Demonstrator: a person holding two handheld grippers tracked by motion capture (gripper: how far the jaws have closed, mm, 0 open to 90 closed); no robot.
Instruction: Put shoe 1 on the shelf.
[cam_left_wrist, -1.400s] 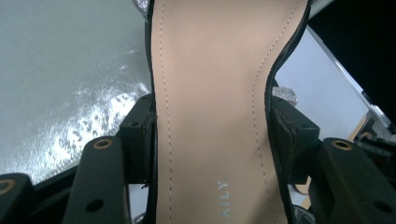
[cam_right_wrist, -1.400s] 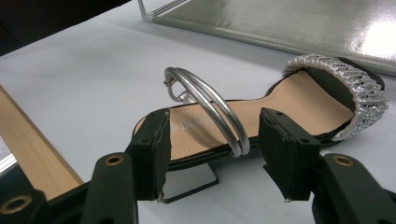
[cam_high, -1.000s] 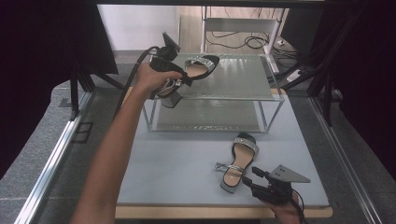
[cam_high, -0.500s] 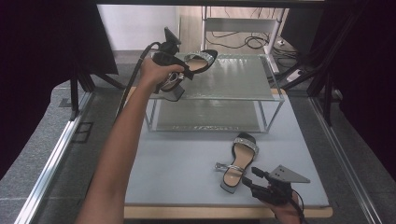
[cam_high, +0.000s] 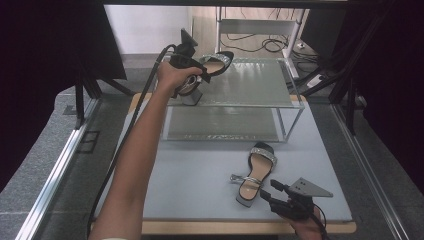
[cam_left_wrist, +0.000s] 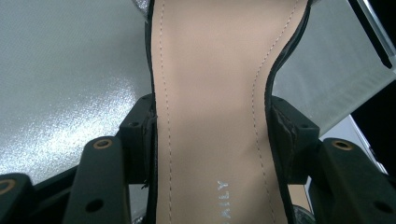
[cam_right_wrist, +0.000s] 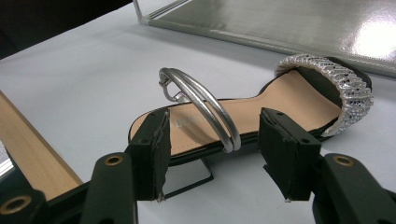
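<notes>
Fingers of left gripper (cam_left_wrist: 211, 140) clamp sandal (cam_left_wrist: 210, 93) sides; right gripper (cam_right_wrist: 212, 156) fingers apart, near 2nd sandal (cam_right_wrist: 261, 112), not touching.

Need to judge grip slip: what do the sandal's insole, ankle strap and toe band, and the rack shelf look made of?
Insole: tan, matte, stitched edge, probably leather or imitation. Ankle strap: smooth, shiny silver, metallic-looking; metal or coated, unclear. Toe band: sparkly silver, seemingly tiny stones. Rack shelf: clear and glossy, glass or acrylic.

Black heeled sandal (cam_high: 212, 67) gripped over the glass shelf (cam_high: 250, 85); its twin (cam_high: 256, 172) flat on the table (cam_high: 200, 175).
</notes>
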